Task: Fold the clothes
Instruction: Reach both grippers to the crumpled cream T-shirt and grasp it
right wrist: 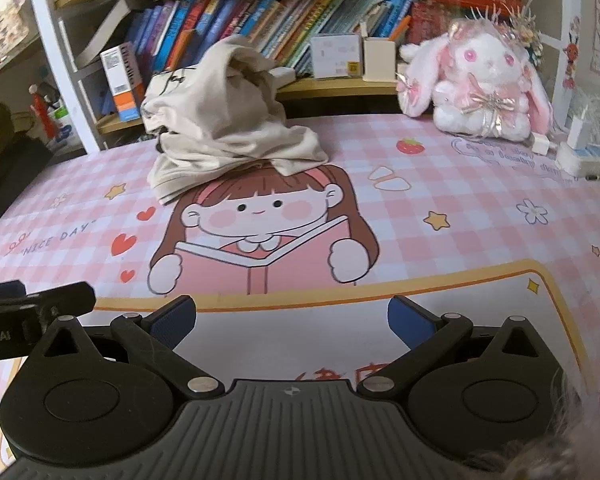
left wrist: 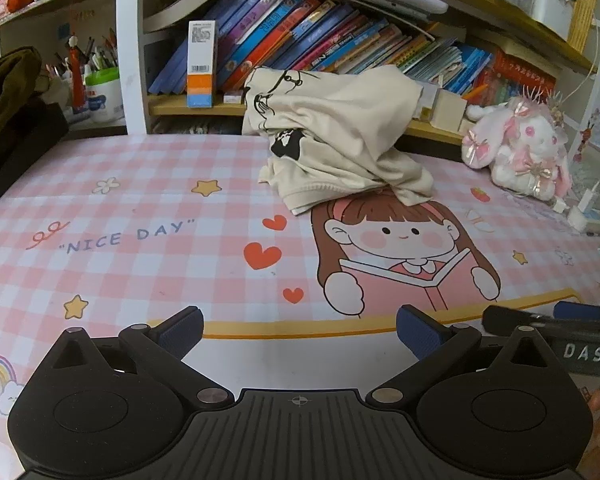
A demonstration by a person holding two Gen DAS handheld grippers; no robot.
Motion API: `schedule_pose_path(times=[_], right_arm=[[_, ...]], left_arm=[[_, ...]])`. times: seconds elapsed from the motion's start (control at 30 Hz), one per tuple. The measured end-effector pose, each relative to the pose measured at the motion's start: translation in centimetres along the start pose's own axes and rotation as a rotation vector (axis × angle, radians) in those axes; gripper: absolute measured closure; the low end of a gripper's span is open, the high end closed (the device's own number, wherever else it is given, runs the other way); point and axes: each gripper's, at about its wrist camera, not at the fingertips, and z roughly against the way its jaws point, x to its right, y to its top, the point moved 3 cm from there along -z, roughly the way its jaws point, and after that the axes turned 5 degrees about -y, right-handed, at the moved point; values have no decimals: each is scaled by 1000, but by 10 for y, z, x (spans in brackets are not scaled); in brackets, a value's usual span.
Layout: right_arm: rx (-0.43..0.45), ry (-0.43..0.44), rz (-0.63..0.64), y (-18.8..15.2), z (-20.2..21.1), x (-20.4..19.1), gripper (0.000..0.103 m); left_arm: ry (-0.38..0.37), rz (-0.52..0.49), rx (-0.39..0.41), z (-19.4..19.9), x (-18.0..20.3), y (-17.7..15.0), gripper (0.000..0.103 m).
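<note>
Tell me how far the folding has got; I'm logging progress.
Nothing looks done: the cream garment sits in a crumpled heap at the back of the pink checked mat, against the bookshelf. Nothing is in hand: left gripper and right gripper are open and empty. Grasping, spreading and folding all remain.

Pink checked mat (left wrist: 140, 184), plush rabbit (right wrist: 480, 84), bookshelf (left wrist: 320, 36)

crumpled cream garment (left wrist: 336, 136) on pink mat (left wrist: 140, 200); left gripper (left wrist: 299, 330) jaws spread.

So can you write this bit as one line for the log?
stage: before pickup | left tool: open, empty | right tool: open, empty | cream shirt: crumpled heap, far side of pink desk mat, untouched
</note>
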Motion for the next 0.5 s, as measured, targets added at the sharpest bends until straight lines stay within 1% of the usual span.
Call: schedule_pose_path(times=[0.2,0.3,0.4,0.5], right_arm=[[0,8,-5,9,-13,18,0],[-8,11,-8,13,-22,27,0],[-13,16,-6,17,-31,35,0],[-2,21,7,23,-37,41,0]], left_arm=[[25,-30,-11,-11,7,2,0],[28,-45,-3,-15,8,5,0],[15,-46,29,-21,6,19,0],[-10,-57,86,-32,9,43,0]])
